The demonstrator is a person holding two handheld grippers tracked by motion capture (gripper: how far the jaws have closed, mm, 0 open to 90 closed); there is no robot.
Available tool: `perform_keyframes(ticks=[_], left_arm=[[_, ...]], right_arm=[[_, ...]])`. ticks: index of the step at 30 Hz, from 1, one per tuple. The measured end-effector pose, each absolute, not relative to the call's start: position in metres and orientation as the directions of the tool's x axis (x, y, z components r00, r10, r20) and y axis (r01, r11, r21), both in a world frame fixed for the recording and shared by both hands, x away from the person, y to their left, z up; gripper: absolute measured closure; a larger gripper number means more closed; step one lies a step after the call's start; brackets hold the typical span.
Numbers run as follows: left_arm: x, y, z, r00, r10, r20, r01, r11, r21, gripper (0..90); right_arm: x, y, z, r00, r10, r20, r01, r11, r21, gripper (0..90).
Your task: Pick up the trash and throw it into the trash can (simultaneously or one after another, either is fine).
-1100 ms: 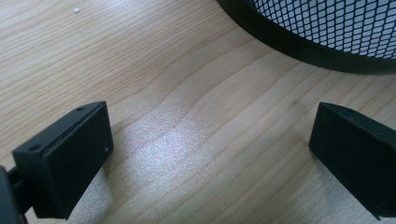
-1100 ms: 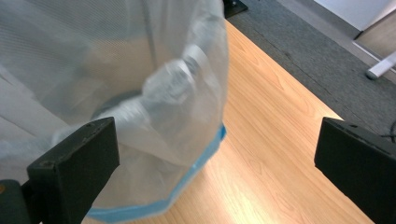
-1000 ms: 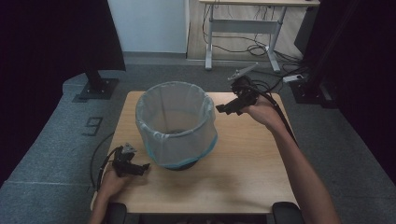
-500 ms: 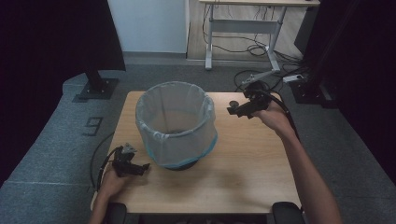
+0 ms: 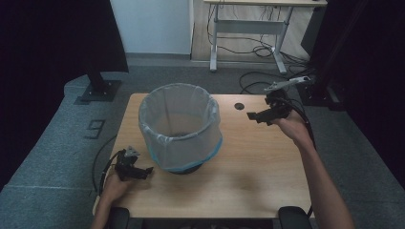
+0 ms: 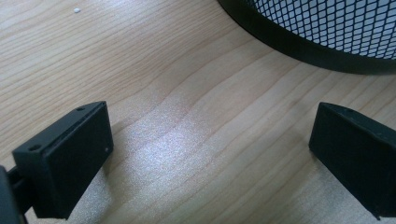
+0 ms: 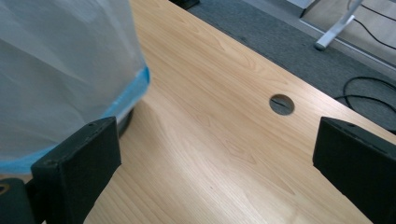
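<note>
So there was one mesh bin [image 5: 180,131] on the table [image 5: 258,171], with one white liner bag [image 5: 177,110] in it, the bag's blue edge folded down over the outside. One round cable hole [image 5: 239,106] sat in the tabletop near the far edge. Two grippers, one in each of my hands.

My left gripper [image 5: 142,171] was down low by the near left corner, jaws spread wide and holding nothing, just bare wood between them. The bin's black base rim [image 6: 299,44] was right ahead of it, close but not touching.

My right gripper [image 5: 255,116] was up off the table on the far right side, jaws also wide apart and empty, pointing toward the bin. The bagged bin was off to its left, clearly apart, with the cable hole between them.
</note>
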State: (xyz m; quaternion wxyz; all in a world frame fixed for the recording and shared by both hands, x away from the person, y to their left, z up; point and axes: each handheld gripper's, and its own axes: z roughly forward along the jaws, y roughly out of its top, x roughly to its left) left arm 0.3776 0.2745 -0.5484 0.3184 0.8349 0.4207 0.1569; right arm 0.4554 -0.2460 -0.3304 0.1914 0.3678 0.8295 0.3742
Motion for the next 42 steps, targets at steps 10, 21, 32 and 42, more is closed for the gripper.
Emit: perform_keyframes(ticks=[10, 21, 32, 42], left_arm=[[0.378, 0.275, -0.548, 0.598, 0.802, -0.008, 0.604, -0.444, 0.662, 0.0], [0.377, 0.274, -0.548, 0.596, 0.803, -0.008, 0.605, -0.443, 0.662, 0.0], [0.377, 0.274, -0.548, 0.595, 0.804, -0.008, 0.606, -0.442, 0.662, 0.0], [0.377, 0.274, -0.548, 0.594, 0.804, -0.008, 0.606, -0.442, 0.662, 0.0]], right_arm=[[0.449, -0.267, -0.345, -0.619, 0.784, -0.059, 0.477, 0.434, 0.764, 0.6], [0.445, -0.281, -0.378, -0.594, 0.802, -0.070, 0.498, 0.434, 0.751, 0.7], [0.440, -0.287, -0.412, -0.579, 0.812, -0.068, 0.515, 0.429, 0.742, 1.1], [0.433, -0.288, -0.442, -0.573, 0.818, -0.049, 0.530, 0.416, 0.739, 1.4]])
